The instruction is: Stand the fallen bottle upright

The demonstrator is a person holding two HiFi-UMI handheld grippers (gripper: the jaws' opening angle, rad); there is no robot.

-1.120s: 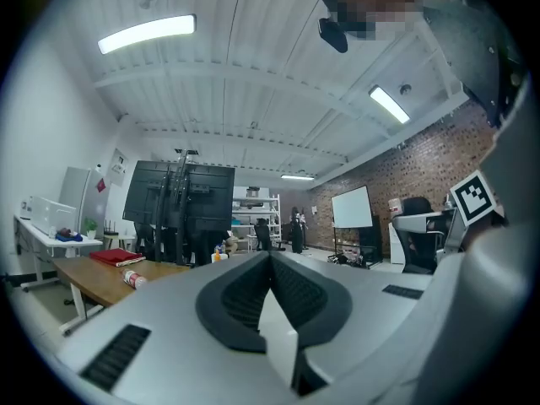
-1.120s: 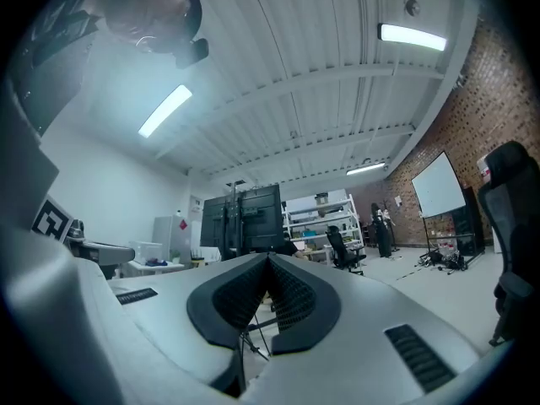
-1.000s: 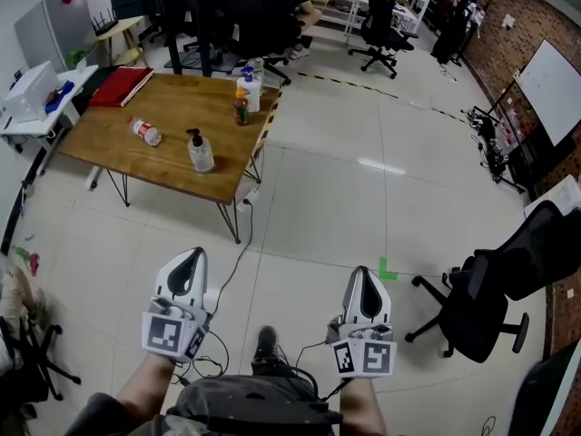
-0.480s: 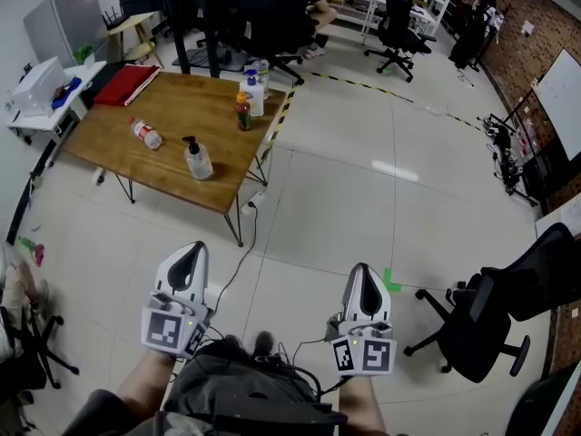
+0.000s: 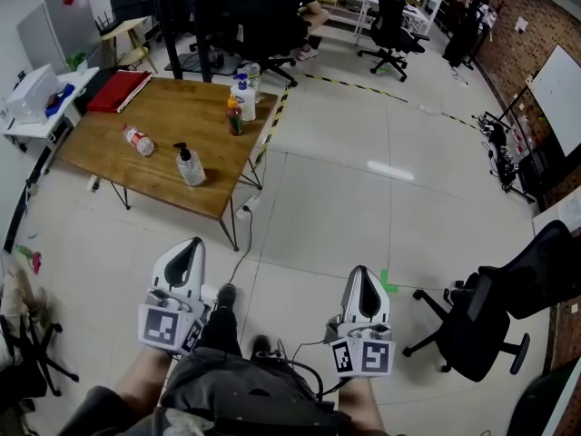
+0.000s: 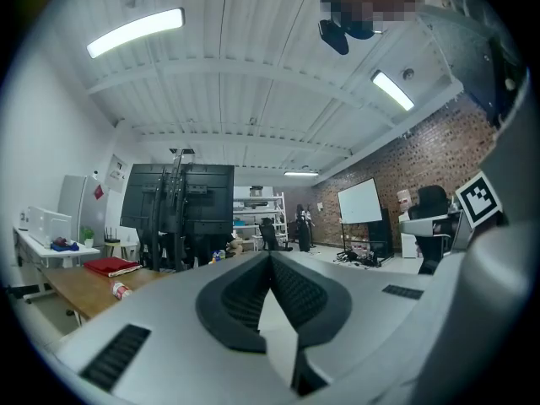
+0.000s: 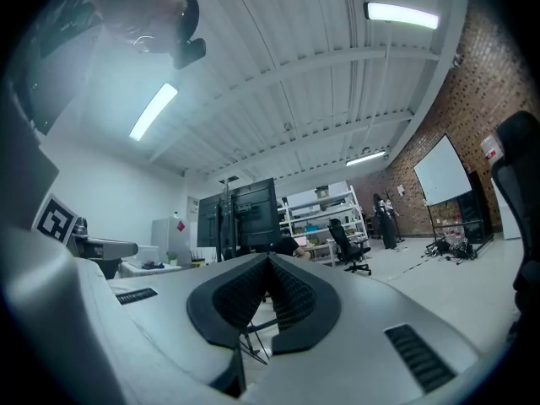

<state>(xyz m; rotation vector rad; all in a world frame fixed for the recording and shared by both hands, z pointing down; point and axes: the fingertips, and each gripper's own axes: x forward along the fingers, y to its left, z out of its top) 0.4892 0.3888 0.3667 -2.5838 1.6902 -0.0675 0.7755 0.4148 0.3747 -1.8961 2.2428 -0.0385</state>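
Bottle (image 5: 138, 140) lies toppled on the bench (image 5: 186, 107), task not yet begun: left gripper (image 5: 190, 246) and right gripper (image 5: 361, 273), jaws together and empty, hover well apart from it.

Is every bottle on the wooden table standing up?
No, one small bottle lies on its side on the wooden table, beside the upright pump bottle.

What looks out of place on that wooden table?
A small bottle lies on its side on the wooden table, left of the pump bottle. The pump bottle and the bottles near the table's far edge all stand upright.
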